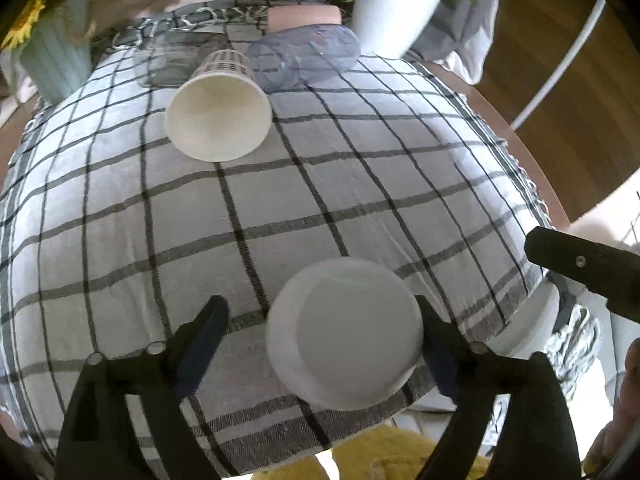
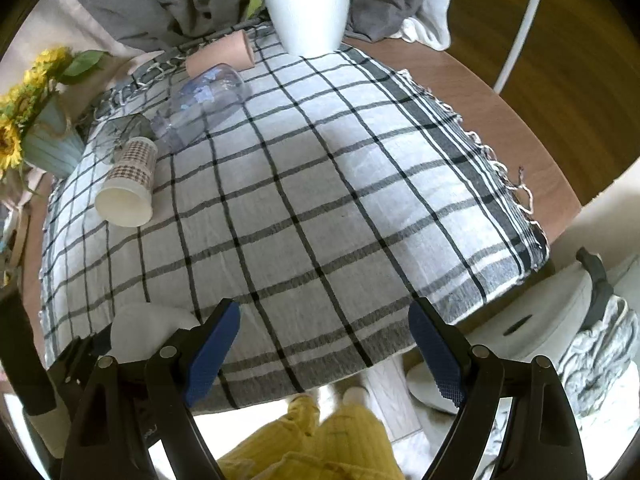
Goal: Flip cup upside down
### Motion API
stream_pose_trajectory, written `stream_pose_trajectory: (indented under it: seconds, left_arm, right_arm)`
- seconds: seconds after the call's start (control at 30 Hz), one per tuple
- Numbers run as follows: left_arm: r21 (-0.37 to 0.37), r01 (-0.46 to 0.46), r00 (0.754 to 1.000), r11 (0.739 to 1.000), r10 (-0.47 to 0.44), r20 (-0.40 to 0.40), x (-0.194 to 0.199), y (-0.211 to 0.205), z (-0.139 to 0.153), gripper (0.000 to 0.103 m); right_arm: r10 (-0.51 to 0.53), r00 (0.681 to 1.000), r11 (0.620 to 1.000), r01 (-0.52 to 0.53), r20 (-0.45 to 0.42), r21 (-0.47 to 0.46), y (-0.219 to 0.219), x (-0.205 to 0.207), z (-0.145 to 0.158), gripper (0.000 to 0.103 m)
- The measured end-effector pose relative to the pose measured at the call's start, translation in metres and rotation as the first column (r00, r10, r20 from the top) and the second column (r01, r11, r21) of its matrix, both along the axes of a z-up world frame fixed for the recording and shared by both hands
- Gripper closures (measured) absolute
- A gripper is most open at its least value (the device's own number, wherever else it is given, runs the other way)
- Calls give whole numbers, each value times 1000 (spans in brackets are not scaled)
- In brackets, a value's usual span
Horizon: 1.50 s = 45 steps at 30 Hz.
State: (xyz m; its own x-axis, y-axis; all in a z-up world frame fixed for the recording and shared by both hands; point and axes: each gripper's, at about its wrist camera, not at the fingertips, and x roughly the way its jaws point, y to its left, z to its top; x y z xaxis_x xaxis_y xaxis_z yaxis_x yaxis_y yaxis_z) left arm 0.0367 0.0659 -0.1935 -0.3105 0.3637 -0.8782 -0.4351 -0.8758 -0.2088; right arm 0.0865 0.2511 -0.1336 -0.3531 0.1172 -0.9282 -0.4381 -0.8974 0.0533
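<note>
A plain white cup (image 1: 344,332) stands upside down, base up, near the front edge of the checked tablecloth (image 1: 280,200). My left gripper (image 1: 320,344) is open around it; the right finger touches its side and the left finger (image 1: 200,344) stands apart. In the right wrist view the cup (image 2: 148,332) shows at lower left beside the left gripper's body. My right gripper (image 2: 324,352) is open and empty over the cloth's front edge (image 2: 320,360).
A patterned paper cup (image 1: 218,114) lies on its side, mouth toward me. Behind it lie a clear bluish glass (image 1: 304,56), a dark clear glass (image 1: 172,60) and a pink cup (image 1: 304,16). A white plant pot (image 1: 390,20) and a sunflower vase (image 1: 52,56) stand at the back.
</note>
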Motion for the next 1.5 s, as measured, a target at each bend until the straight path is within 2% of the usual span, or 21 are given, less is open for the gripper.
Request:
stream_pose_trajectory:
  seconds: [0.13,0.23,0.33,0.43,0.53,0.73,0.83,0.93,1.13,1.5]
  left_arm:
    - [-9,-50,999,999,50,-21,6,-1,11,10]
    - [-8,-80,994,997,79,-81,18,-1,33,10]
    - [7,-157,978,988,156,-137,31,-11,56,1]
    - [-5,-281,937,960,273,-217,49,-29,81,0]
    - [-33,-374,894,927,351,-279,67,-44,99,0]
    - [-60,-468,826,882,413,-384,102,-67,131,0]
    - [-47,-482,806,875,422,-414,116,-72,143,0]
    - [-24,-485,799,874,433,-417,126,-76,150,0]
    - [-2,-491,800,871,450,-397,133,-78,152,0]
    - [4,-476,809,880,439,-391,135,-73,154,0]
  right_arm:
    - [49,999,999,-49,-23,-15,2,-2,4,15]
    - [76,994,997,-77,-73,-15,4,1,15,14]
    - [88,986,996,-90,-144,-10,6,11,32,12]
    - [108,971,994,-113,-214,-7,5,24,49,11]
    - [129,954,991,-129,-272,19,1,40,65,10]
    - [198,917,980,-191,-345,55,-21,72,81,9]
    - [256,896,966,-249,-363,68,-34,84,86,9]
    - [280,883,959,-272,-376,76,-39,92,91,9]
    - [289,865,957,-263,-411,120,-42,106,104,8]
    - [292,859,956,-255,-421,143,-43,113,112,8]
